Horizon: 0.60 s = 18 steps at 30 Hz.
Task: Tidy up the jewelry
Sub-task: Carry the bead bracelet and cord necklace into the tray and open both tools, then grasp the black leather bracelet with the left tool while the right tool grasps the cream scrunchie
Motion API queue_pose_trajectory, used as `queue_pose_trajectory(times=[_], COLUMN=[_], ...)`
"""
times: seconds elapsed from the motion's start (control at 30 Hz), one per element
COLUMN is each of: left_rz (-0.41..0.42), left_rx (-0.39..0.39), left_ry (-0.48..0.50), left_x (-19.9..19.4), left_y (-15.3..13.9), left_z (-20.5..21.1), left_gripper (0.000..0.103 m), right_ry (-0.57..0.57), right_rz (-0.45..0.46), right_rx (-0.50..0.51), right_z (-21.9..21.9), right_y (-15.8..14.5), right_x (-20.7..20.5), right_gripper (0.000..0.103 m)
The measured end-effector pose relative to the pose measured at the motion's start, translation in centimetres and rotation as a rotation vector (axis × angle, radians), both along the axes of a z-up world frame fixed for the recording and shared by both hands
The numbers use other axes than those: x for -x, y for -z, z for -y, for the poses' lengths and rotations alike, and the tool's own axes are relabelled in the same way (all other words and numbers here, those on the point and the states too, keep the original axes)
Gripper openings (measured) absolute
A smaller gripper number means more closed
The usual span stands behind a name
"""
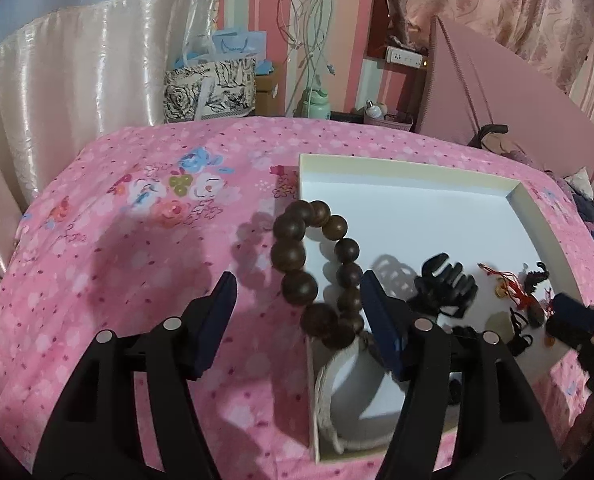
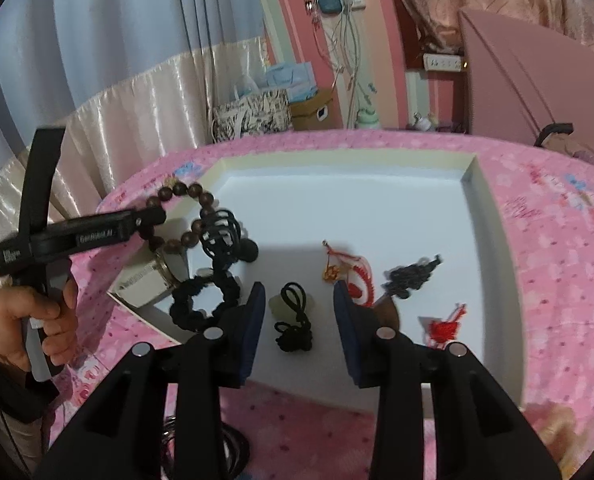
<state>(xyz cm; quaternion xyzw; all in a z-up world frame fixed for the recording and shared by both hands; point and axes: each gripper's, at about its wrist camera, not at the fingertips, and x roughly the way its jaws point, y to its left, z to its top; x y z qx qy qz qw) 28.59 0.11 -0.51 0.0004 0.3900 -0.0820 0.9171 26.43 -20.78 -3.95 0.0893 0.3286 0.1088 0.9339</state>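
Observation:
A shallow white tray [image 1: 417,184] lies on the pink bed cover. A brown wooden bead bracelet [image 1: 293,256] sits across the tray's left rim, over a white cuff stand [image 1: 329,392]. My left gripper [image 1: 297,300] is open, its fingers either side of the beads and not touching them. In the right wrist view the bracelet [image 2: 193,196] shows at the tray's left. My right gripper [image 2: 299,300] is open over the tray [image 2: 337,196], with a black cord pendant [image 2: 293,320] between its fingers. A black hair claw [image 2: 221,236], a black scrunchie [image 2: 201,304] and red knot charms [image 2: 353,276] lie in the tray.
A dark leaf-shaped brooch [image 2: 413,276] and another red charm [image 2: 443,326] lie at the tray's right. Black thin bands [image 2: 201,444] lie on the cover by the near edge. Bags [image 1: 211,88], cables and a pink board [image 1: 497,80] stand behind the bed.

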Motion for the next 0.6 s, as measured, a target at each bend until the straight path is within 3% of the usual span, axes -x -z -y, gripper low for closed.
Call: queue_pose_trajectory(times=[0.17,0.33,0.53,0.6], left_rz=[0.028,0.047,0.028,0.02], left_rx=[0.038,0.026,0.036,0.025], left_ry=[0.004,0.029,0.042,0.065], left_x=[3.4,8.3,12.7,13.6], left_y=[-1.2,-1.6,-0.3,0.4], left_z=[-1.1,-1.4,-0.6,0.8], left_gripper=[0.064,0.064,0.07,0.071], right_ry=[0.017,0.052,0.104,0.129], right_rz=[0.03,0.044,0.041,0.036], right_rx=[0.021,0.082,0.098,0.107], right_z=[0.7,2.2,5.3,6.6], right_y=[-1.4,-1.9,-1.3,-0.8], right_x=[2.9,7.0,10.7,11.8], right_gripper=[0.037,0.039,0.041,0.048])
